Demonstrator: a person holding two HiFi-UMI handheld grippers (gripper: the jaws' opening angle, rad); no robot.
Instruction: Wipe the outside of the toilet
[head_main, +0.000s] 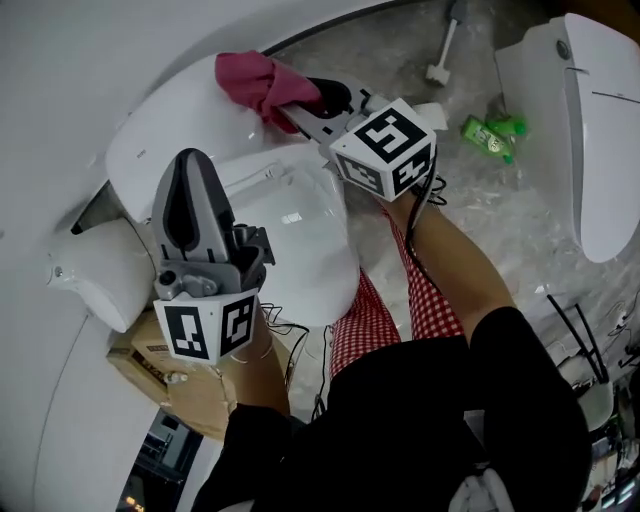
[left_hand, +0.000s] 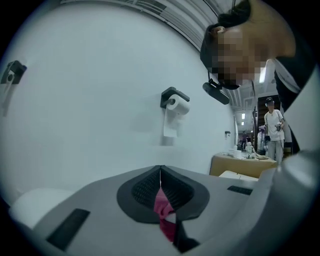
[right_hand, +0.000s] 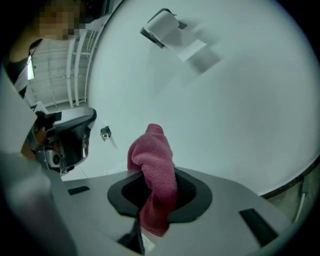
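Now right gripper clamps pink cloth over toilet; left gripper closed.

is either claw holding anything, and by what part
The right claw pinches the pink cloth partway along, a bunch sticking out past the tips. The left claw is shut on a pink sliver low between its jaws; unclear what it is.

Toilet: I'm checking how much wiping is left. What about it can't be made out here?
- Toilet base and sides: head view, hidden beneath the lid and the person's legs.
- Surface under the pink cloth in the right gripper: head view, the cloth covers it.
- Pink strip between the left gripper's shut jaws: left gripper view, too little shows to name it.
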